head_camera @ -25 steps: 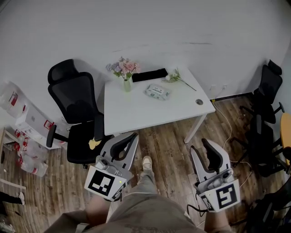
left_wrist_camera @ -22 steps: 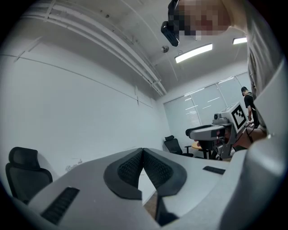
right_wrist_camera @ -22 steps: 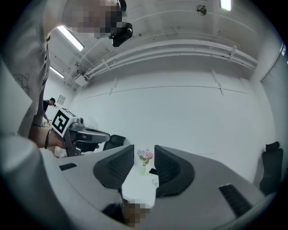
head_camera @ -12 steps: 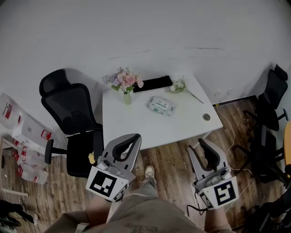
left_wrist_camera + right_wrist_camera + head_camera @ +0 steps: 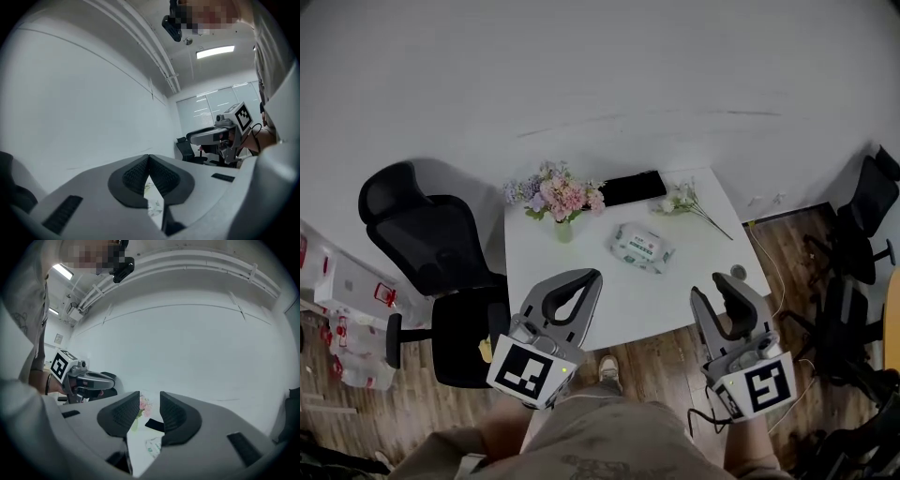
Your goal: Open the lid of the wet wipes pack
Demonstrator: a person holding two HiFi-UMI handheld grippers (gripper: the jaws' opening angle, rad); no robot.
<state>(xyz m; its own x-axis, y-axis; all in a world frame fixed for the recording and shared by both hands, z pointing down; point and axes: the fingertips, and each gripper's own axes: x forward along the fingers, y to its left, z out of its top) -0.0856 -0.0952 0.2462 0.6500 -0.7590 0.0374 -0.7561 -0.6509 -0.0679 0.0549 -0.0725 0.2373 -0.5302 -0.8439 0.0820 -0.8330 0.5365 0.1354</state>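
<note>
The wet wipes pack [image 5: 642,248], white with green print, lies flat on the middle of the white table [image 5: 539,267]. In the right gripper view the wet wipes pack [image 5: 153,446] shows low between the jaws, some way ahead. My left gripper [image 5: 592,276] hovers at the table's near edge, left of the pack and apart from it. Its jaws meet at the tips, with nothing in the left gripper [image 5: 149,158]. My right gripper [image 5: 712,287] is at the near right edge. A gap stands between the pads of the right gripper [image 5: 150,404], which is empty.
A vase of pink flowers [image 5: 561,202], a flat black object [image 5: 633,187] and a loose flower sprig [image 5: 689,202] lie along the table's far side. A small round thing [image 5: 739,272] sits near the right edge. Black office chairs stand left [image 5: 431,253] and right [image 5: 862,244].
The table and pack have come nearer and lower in the head view. Both grippers, earlier over the wooden floor, now reach the table's near edge. Their jaws look unchanged.
</note>
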